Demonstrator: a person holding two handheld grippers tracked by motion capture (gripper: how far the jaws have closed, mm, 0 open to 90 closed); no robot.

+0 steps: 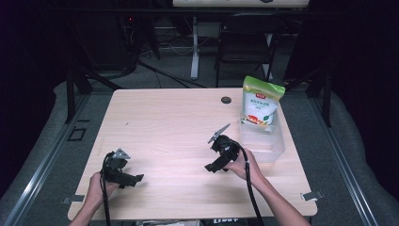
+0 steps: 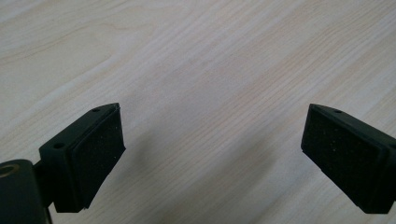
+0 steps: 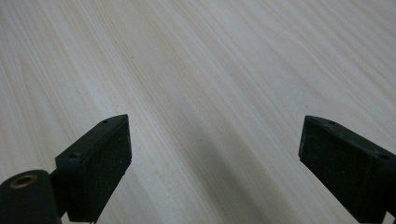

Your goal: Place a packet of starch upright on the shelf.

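Both forearms come in low at the near edge of the wooden table (image 1: pixel 169 122), one tool in each hand. Left gripper (image 1: pixel 126 178) sits near the front left corner, low over the wood, jaws spread wide with nothing between them; in the left gripper view the black pads (image 2: pixel 100 154) frame bare grain. Right gripper (image 1: pixel 217 165) is held right of centre, also low, jaws equally wide apart, pads (image 3: pixel 105 163) over plain board.

Nearest thing to my right tongs: a clear plastic bin (image 1: pixel 263 146) by the right edge of the table, just beyond my right hand (image 1: pixel 244 165). A white pouch with a green top (image 1: pixel 261 104) stands upright at the bin's far end; whether its base is inside the bin or behind the far wall, I cannot tell. Small dark round cap (image 1: pixel 226 100) lies on the wood farther back.

Judgement: opening stage, nothing grasped yet, both tools at rest position. Next move likely calls for the right gripper to lift, turn toward the bin and pouch, and close on the pouch's upper edge; soft packaging, so a firm pinch near the seal, left tool free to steady the bin
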